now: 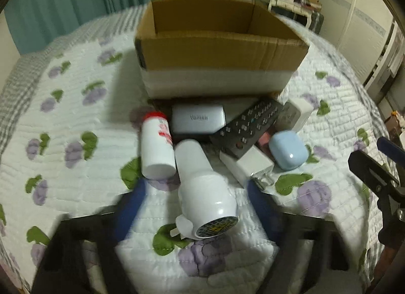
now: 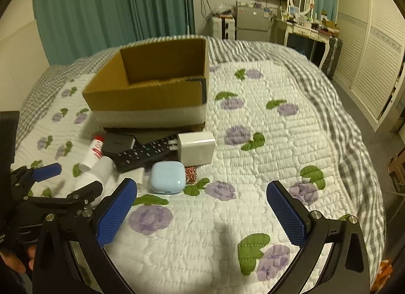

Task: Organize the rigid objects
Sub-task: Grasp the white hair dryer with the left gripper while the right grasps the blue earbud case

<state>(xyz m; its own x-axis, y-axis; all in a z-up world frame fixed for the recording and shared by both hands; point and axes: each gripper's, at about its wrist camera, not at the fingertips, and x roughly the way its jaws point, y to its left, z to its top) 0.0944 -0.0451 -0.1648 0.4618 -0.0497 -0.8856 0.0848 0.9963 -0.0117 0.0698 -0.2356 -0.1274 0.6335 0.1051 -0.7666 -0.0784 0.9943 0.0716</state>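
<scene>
cardboard box (image 1: 217, 51) on bed (image 1: 76, 121) | remote control (image 1: 246, 126), power bank (image 1: 198, 119) before box | earbud case (image 1: 287, 149) right of remote | bottle (image 1: 158, 145) leftmost

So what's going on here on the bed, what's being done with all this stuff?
A person is tidying small hard items on a quilted bed, holding a gripper in each hand. The left gripper is open around a big white bottle lying on the quilt, not yet closed on it. The right gripper hangs open over bare quilt, holding nothing. The cardboard box looks empty from here; the remote, blue earbud case and small red-capped bottle lie piled before it.
</scene>
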